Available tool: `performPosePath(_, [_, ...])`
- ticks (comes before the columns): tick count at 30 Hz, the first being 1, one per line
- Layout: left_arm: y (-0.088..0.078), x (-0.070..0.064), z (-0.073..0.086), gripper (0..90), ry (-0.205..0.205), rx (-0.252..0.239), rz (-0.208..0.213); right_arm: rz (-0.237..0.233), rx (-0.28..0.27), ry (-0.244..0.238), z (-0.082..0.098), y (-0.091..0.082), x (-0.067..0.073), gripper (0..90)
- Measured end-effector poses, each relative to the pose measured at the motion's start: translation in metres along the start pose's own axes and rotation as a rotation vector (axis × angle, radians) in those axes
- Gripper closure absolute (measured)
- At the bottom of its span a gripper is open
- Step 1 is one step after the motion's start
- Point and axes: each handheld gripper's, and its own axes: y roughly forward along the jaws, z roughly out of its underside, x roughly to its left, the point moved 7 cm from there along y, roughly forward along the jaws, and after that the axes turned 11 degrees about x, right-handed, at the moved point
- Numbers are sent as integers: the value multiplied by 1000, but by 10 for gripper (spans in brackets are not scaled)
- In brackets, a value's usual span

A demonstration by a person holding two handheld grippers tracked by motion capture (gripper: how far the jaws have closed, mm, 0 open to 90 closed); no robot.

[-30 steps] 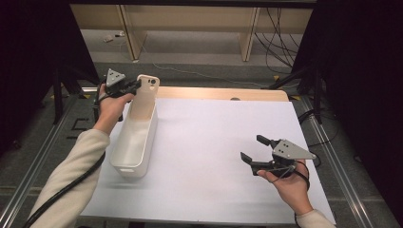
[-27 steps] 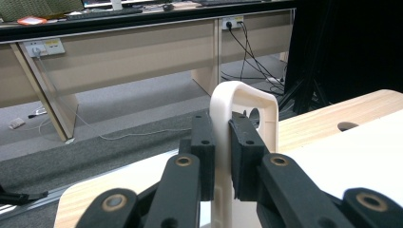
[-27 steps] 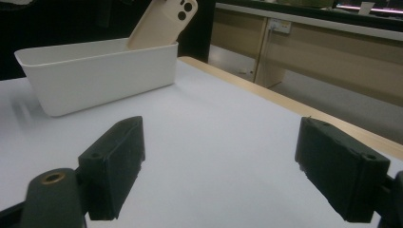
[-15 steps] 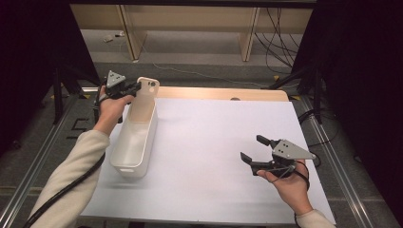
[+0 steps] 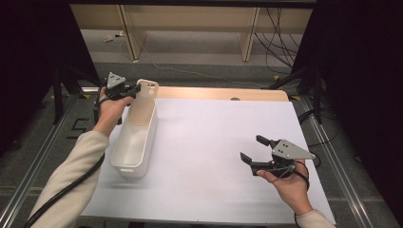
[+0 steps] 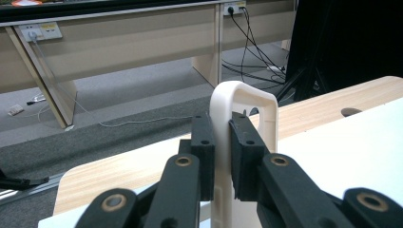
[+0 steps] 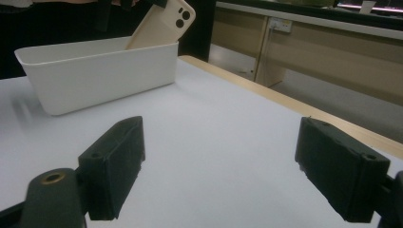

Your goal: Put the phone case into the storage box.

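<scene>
My left gripper (image 5: pixel 134 90) is clamped on the top edge of a cream phone case (image 5: pixel 144 97); in the left gripper view my two pads (image 6: pixel 203 142) press flat on either side of its thin rim (image 6: pixel 223 142), with the case's rounded end arching above them. The case leans tilted, its lower end down inside the far end of the white bin (image 5: pixel 135 140), its upper end with the camera cut-outs (image 7: pixel 180 19) sticking out above the bin's wall. The bin lies lengthwise along the left side of the white mat (image 5: pixel 214 156), which covers most of the wooden table (image 5: pixel 218 93).

My right gripper (image 5: pixel 253 150) hovers over the mat's near right part, well apart from the bin, its jaws spread wide with nothing between them; bare mat lies between it and the bin.

Beyond the table's far edge I see grey carpet (image 5: pixel 199 61), wooden desk legs (image 5: pixel 249 35) and a tangle of cables (image 5: pixel 280 42) on the floor. Black stands and dark curtains flank both sides. A hole (image 6: pixel 350 112) marks the wooden tabletop near its far edge.
</scene>
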Motion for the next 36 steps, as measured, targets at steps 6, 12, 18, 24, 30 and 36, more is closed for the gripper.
performPosePath(6, [1, 1, 3, 813, 0, 12, 1, 0, -1, -1, 0, 0, 0, 183])
performPosePath(12, [2, 1, 4, 813, -7, 16, 1, 0, 2, -3, 0, 0, 0, 183])
performPosePath(18, [2, 3, 5, 813, -13, 18, 2, -1, 2, -2, 0, 0, 0, 184])
performPosePath(24, [2, 3, 6, 812, -17, 25, 6, 0, 9, 2, 1, 0, 0, 183])
performPosePath(30, [2, 4, 8, 810, -24, 36, 8, -2, 10, 0, 1, 0, 1, 183])
performPosePath(36, [2, 6, 10, 794, -23, 55, 0, -8, 14, 0, 1, 1, 1, 184])
